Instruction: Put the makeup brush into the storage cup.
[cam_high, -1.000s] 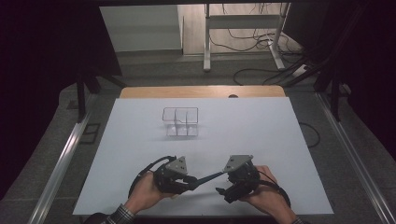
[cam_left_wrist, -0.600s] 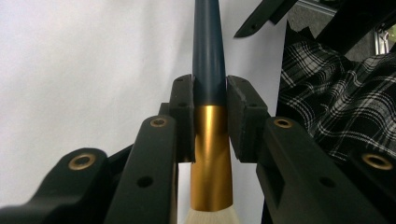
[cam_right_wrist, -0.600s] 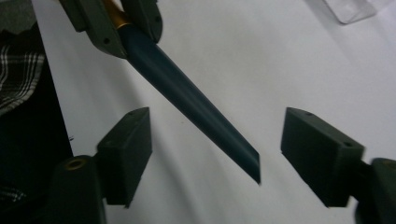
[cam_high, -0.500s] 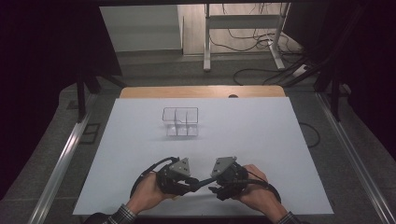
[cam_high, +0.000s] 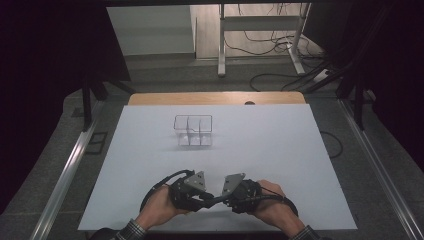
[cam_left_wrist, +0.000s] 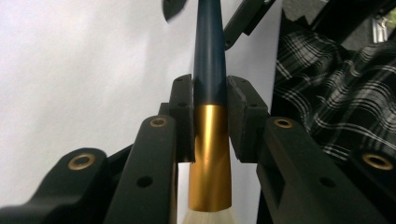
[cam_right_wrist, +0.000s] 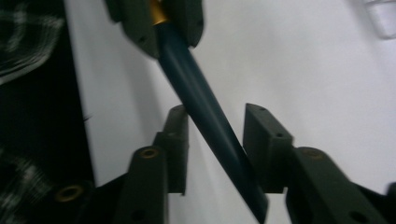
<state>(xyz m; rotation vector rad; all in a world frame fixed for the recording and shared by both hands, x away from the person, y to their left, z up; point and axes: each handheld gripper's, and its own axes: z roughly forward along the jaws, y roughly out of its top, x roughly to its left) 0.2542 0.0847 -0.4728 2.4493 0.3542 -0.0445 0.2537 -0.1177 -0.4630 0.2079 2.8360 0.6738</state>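
Your left gripper (cam_left_wrist: 210, 116) is clamping the brush (cam_left_wrist: 210, 93) at its gold ferrule, low over the bench (cam_high: 280, 150). Your right gripper (cam_right_wrist: 215, 149) has just been closing around the slanted handle, not yet pinching; misaligned, it is risking twisting the brush loose.

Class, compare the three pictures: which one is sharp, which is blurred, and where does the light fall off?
Left gripper view: sharp, brush ferrule glinting. Right gripper view: soft and smeared across brush handle and right gripper. High view: white table evenly lit, surroundings dark.
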